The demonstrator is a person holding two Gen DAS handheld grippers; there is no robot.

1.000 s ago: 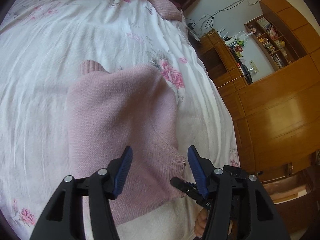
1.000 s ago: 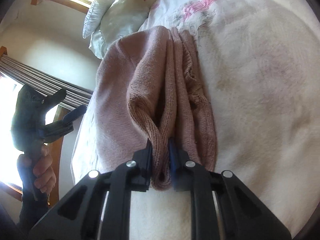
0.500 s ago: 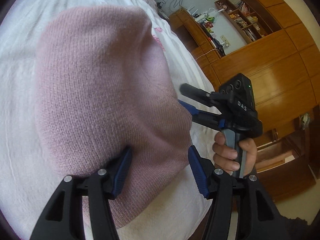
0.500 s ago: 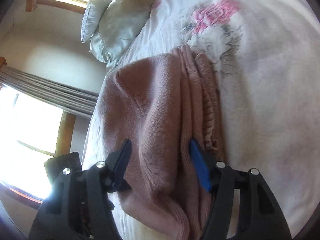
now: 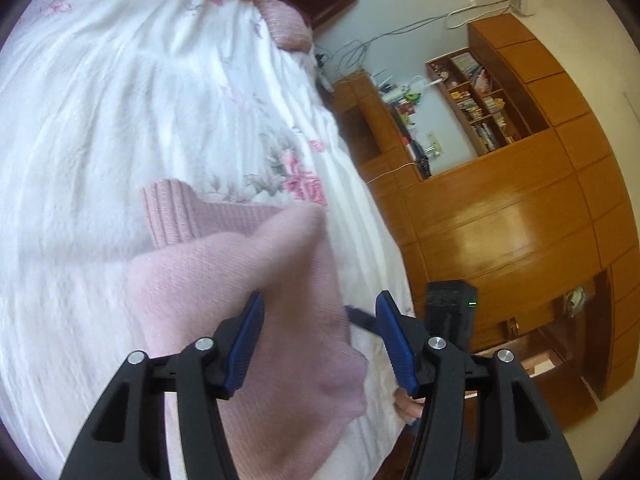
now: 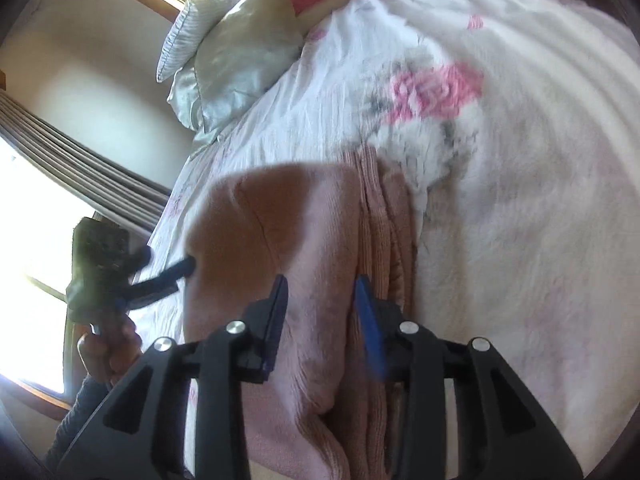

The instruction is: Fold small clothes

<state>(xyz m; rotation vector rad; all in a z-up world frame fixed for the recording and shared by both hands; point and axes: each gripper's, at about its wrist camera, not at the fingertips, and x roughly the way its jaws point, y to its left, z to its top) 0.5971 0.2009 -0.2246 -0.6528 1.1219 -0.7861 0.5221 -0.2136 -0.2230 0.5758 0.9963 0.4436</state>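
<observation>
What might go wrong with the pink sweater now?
The pink sweater lies folded close to the edge of the bed, so a nudge might slide it off. Both the left gripper and the right gripper are open right over it; their fingers may snag the knit or undo the loose folded layers along its side.

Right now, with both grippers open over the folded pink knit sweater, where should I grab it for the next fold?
Probably take the pink knit sweater at its near folded edge, coming from the bed's near side. In the right wrist view the layers stack in ridges under the right gripper; the left gripper could pinch the near corner alongside.
</observation>
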